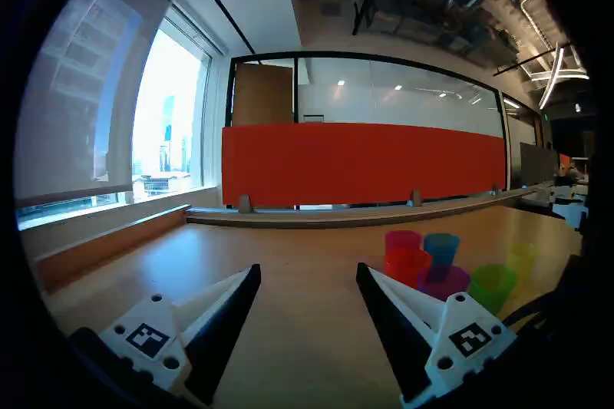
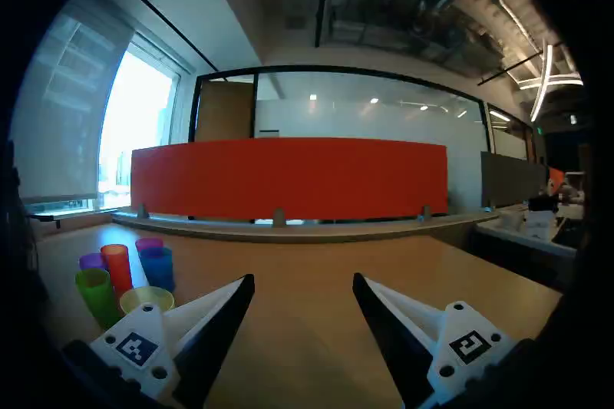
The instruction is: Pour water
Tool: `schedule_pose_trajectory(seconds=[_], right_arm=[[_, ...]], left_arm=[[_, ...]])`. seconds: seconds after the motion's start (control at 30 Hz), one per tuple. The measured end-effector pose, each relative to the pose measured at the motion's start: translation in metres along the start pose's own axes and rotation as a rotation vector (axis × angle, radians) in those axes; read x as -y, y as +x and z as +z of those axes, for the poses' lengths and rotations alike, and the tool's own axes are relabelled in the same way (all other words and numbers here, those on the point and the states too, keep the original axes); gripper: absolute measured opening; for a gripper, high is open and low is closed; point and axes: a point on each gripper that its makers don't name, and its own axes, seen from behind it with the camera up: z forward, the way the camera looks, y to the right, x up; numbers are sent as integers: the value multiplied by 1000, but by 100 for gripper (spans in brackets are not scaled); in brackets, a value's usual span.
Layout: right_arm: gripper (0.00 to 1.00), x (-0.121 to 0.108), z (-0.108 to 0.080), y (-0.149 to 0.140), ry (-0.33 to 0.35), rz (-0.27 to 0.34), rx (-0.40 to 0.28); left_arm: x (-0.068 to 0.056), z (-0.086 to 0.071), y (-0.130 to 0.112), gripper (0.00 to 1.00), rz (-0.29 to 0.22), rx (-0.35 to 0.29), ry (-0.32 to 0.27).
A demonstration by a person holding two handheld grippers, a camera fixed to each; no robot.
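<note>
A cluster of coloured plastic cups stands on the wooden table (image 1: 307,255). In the left gripper view I see a red cup (image 1: 405,263), a blue cup (image 1: 441,249), a pink cup (image 1: 403,239), a purple cup (image 1: 445,283), a green cup (image 1: 493,285) and a yellow cup (image 1: 523,257), right of my left gripper (image 1: 307,275), which is open and holds nothing. In the right gripper view the same cluster sits at the left: red cup (image 2: 117,265), blue cup (image 2: 157,267), green cup (image 2: 97,292), yellow cup (image 2: 146,299). My right gripper (image 2: 303,282) is open, with nothing between its fingers.
An orange divider panel (image 1: 361,162) runs along the table's far edge. A window (image 1: 165,136) and a wooden ledge lie to the left. Another desk with white items (image 2: 537,221) stands at the right.
</note>
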Motion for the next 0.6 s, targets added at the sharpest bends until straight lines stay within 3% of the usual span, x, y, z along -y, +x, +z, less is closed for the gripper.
schedule_pose_trajectory(seconds=[0.3, 0.47, 0.6], right_arm=[[99, -1, 1, -6, -5, -13, 26], [99, 4, 0, 11, 10, -34, 31], [99, 5, -1, 34, 20, -42, 31]], left_arm=[[-3, 0, 24, 92, -26, -20, -20], [-6, 0, 41, 92, -42, -13, -49], [-6, 1, 57, 92, -25, -6, -61]])
